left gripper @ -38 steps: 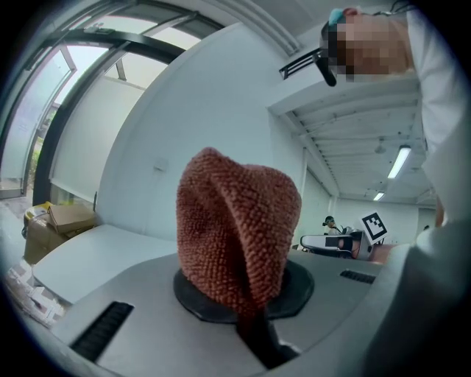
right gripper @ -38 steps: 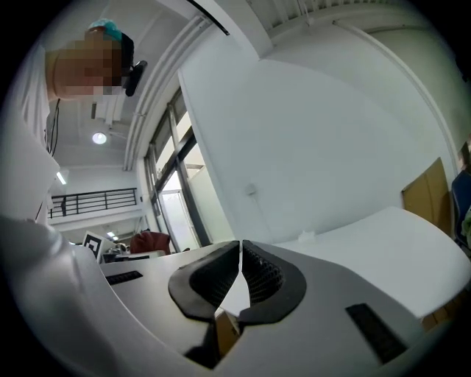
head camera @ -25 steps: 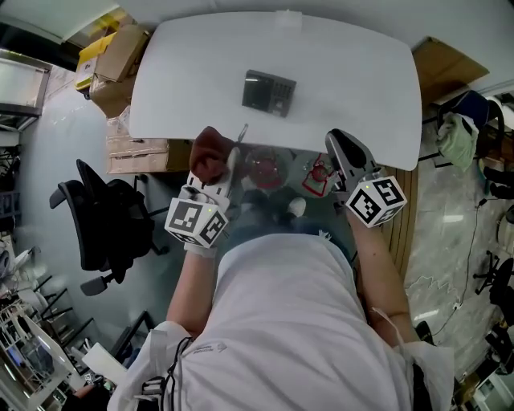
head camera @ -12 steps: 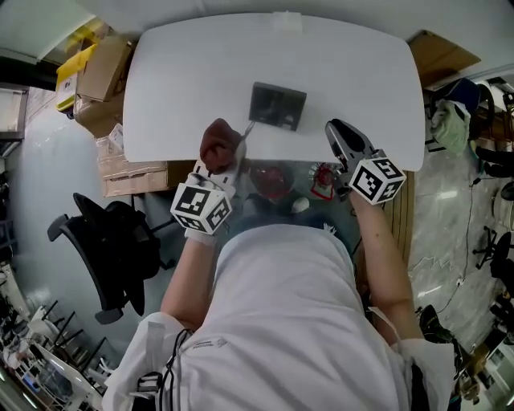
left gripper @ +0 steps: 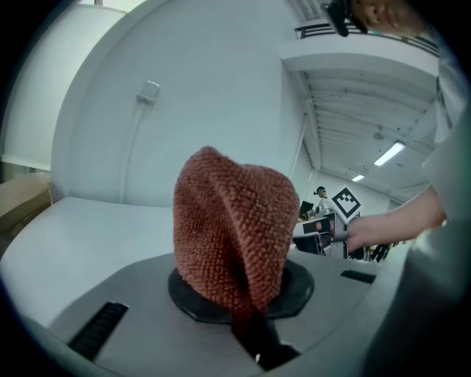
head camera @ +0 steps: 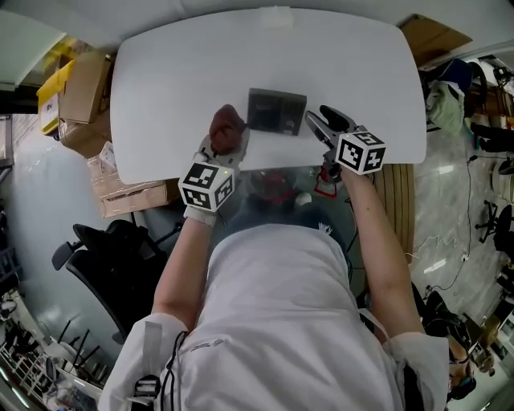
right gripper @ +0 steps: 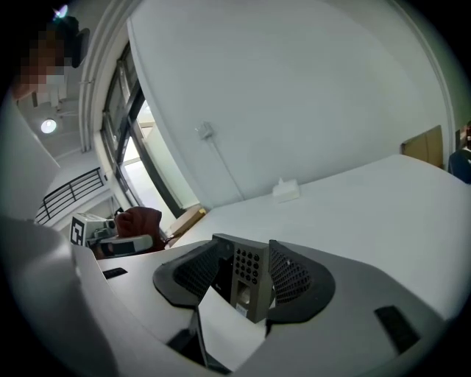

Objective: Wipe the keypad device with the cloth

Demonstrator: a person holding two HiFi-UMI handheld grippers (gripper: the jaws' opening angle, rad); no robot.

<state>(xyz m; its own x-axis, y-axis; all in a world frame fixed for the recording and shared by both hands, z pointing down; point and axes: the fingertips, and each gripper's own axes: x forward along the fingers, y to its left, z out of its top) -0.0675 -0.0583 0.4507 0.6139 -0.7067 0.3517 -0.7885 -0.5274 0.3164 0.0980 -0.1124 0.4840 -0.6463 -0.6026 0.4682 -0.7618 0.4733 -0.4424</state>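
Nearest the camera, the person's two forearms reach out over the near edge of the white table (head camera: 161, 72). The left gripper (head camera: 225, 152) has its jaws closed on the rust-red cloth (head camera: 227, 128). In the left gripper view the cloth (left gripper: 232, 228) rises in a folded, nubbly bunch, pinched at its lower end and hiding most of the jaws (only a dark sliver shows beneath it). The bunch hangs over the table just left of the keypad device (head camera: 277, 111), close to its left edge.

The right gripper (head camera: 321, 122) sits at the device's right end, holding nothing, its jaws spread wide. In the right gripper view the keypad device (right gripper: 246, 283) shows between the two ribbed pads (right gripper: 291, 276), its button grid facing the camera. Whether either pad actually touches the casing is hard to say from here.

The device lies flat near the middle of the table, nearer the person's side. At the far edge sits a small white block (head camera: 273, 14). Off the table's left side are cardboard boxes (head camera: 80, 88) and a black office chair (head camera: 104, 257).
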